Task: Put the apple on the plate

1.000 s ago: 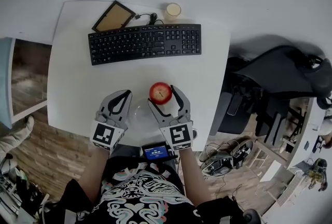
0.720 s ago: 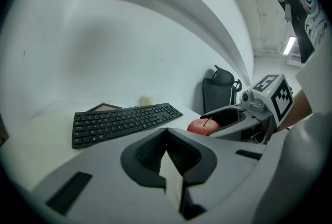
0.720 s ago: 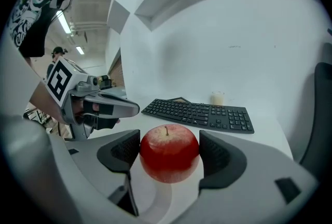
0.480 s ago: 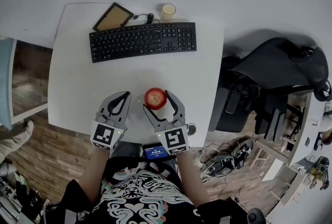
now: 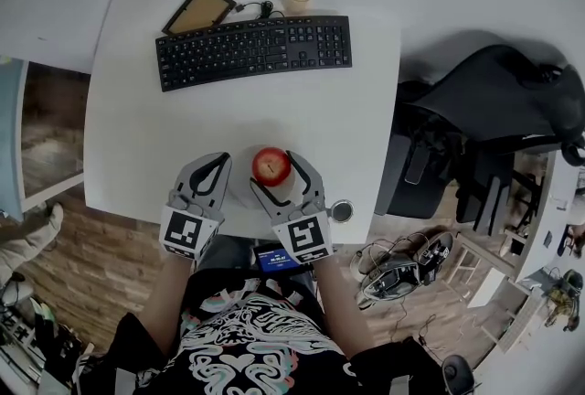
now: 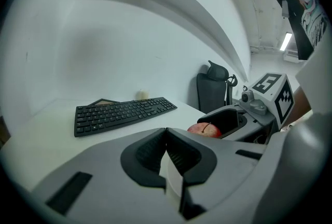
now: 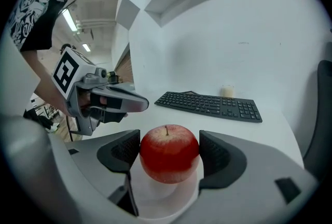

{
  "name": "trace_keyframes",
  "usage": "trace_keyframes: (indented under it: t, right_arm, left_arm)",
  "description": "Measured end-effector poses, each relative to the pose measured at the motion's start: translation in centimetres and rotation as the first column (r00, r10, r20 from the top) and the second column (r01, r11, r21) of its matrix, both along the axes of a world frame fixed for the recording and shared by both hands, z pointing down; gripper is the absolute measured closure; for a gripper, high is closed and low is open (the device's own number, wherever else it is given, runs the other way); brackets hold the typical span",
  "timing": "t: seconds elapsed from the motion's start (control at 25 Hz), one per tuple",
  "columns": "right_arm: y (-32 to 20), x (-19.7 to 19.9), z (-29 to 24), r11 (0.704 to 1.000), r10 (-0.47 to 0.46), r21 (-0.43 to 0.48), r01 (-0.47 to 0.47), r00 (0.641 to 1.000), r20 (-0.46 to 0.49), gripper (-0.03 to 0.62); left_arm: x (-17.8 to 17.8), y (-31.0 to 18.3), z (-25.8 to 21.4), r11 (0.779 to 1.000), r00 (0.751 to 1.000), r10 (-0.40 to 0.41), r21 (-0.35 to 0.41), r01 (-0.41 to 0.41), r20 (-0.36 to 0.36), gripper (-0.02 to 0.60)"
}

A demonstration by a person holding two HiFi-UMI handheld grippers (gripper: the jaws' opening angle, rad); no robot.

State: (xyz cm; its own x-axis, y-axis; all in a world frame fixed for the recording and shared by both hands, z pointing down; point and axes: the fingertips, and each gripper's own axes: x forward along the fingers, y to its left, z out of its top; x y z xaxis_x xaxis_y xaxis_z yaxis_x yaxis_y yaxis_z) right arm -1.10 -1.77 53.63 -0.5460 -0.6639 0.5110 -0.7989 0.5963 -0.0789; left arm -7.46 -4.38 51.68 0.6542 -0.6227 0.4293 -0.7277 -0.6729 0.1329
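Red round apple (image 5: 271, 164) sat pinched in the right tool (image 7: 169, 151), low over the pale translucent plate (image 7: 158, 199) at the white table's (image 5: 183, 128) near edge, left tool (image 6: 166, 132) pressed together, so seemingly only lowering and release remained.
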Motion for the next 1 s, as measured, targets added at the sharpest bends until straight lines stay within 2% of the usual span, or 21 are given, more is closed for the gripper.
trace_keyframes:
  t: [0.24,0.44,1.0]
  right_arm:
    - [1.0,-1.1,1.3,0.999,-0.048,-0.025,0.049,0.999,0.015,0.246]
    - [1.2,-1.7,2.1,0.995,-0.094,-0.025,0.094,0.995,0.012,0.247]
    - [2.1,-0.9,2.2,0.995,-0.080,-0.064,0.082,0.996,0.031,0.246]
  left_arm:
    - [0.2,0.7,0.6,1.000,1.000,-0.008,0.002,0.008,-0.005,0.569]
    - [0.3,1.1,1.4,1.000,1.000,-0.001,-0.027,0.002,0.021,0.569]
    - [0.7,1.3,1.6,0.999,1.000,-0.014,-0.030,0.015,0.016,0.569]
